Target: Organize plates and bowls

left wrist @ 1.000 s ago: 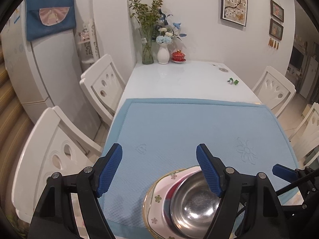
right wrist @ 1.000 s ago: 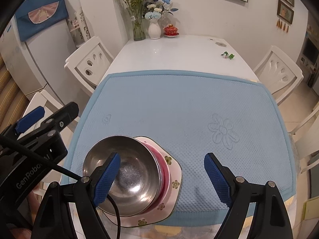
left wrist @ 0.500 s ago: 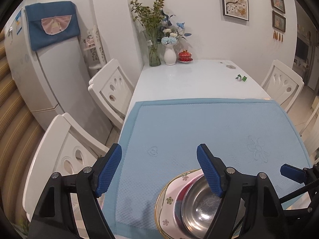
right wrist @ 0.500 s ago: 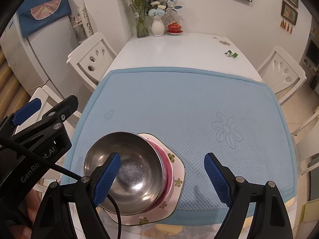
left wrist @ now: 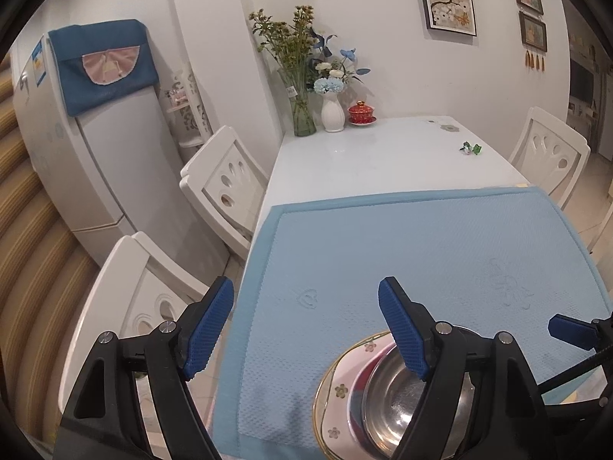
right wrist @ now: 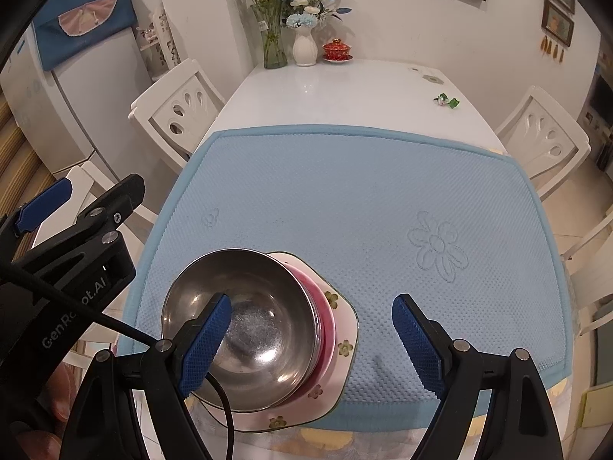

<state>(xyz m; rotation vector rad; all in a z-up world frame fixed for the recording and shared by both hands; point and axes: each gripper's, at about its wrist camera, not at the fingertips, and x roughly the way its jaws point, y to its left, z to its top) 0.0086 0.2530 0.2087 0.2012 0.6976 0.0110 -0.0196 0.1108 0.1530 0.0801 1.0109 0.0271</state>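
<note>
Steel bowl (right wrist: 249,326) nests in pink bowl (right wrist: 325,318) on floral plate (right wrist: 341,349), blue mat (right wrist: 364,199) bare around; both hand-held grippers, left (left wrist: 306,329) and right (right wrist: 310,345), hover spread, gripping nothing.

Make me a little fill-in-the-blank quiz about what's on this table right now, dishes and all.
1. The steel bowl sits nested in a ____ bowl.
2. Both bowls rest on a flowered plate, which sits on a ____ mat.
3. The right gripper has its jaws ____, holding nothing.
4. Beside the white vase stands a ____ lidded cup.

Missing words: pink; blue; open; red
</note>
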